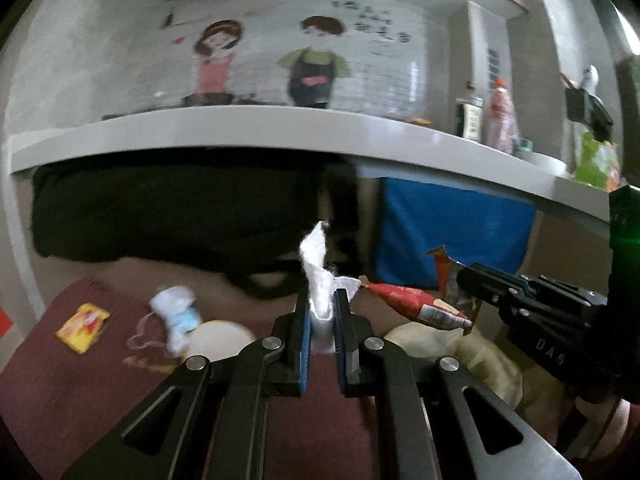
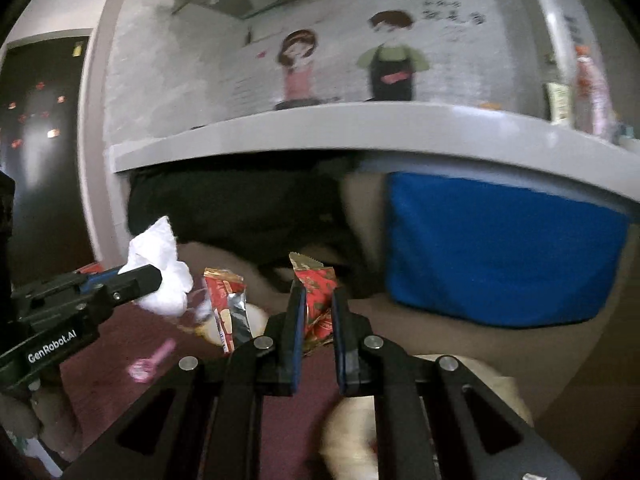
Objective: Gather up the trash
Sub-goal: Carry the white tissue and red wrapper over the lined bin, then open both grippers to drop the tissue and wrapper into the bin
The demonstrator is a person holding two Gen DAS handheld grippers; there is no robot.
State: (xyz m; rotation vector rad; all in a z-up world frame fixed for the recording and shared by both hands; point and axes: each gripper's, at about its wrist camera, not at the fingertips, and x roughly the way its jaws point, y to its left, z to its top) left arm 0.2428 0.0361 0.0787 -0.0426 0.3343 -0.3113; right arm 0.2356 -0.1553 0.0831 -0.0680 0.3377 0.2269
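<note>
Grey counter (image 1: pixel 280 128) with cartoon wall behind, all blurred | dark red mat (image 1: pixel 60 380) below, litter on it smeared | left gripper (image 1: pixel 322 312) clamped on white tissue (image 1: pixel 316 264) | right gripper (image 2: pixel 316 312) clamped on red wrapper (image 2: pixel 316 284), lower end hidden by fingers | under-counter space too dark to read

Two grippers are in view: the left gripper (image 1: pixel 322 316) at lower centre of its own view clamps one white crumpled tissue (image 1: pixel 318 264), and the right gripper (image 2: pixel 316 312) at lower centre of its view pinches one red snack wrapper (image 2: pixel 316 292). A second red wrapper (image 2: pixel 226 304) lies left of centre, with one yellow packet (image 1: pixel 82 327) at lower left. Two cartoon figures (image 1: pixel 216 56) fill the upper wall, and one blue bin (image 2: pixel 504 252) and one black bag (image 2: pixel 240 212) sit mid-frame.
</note>
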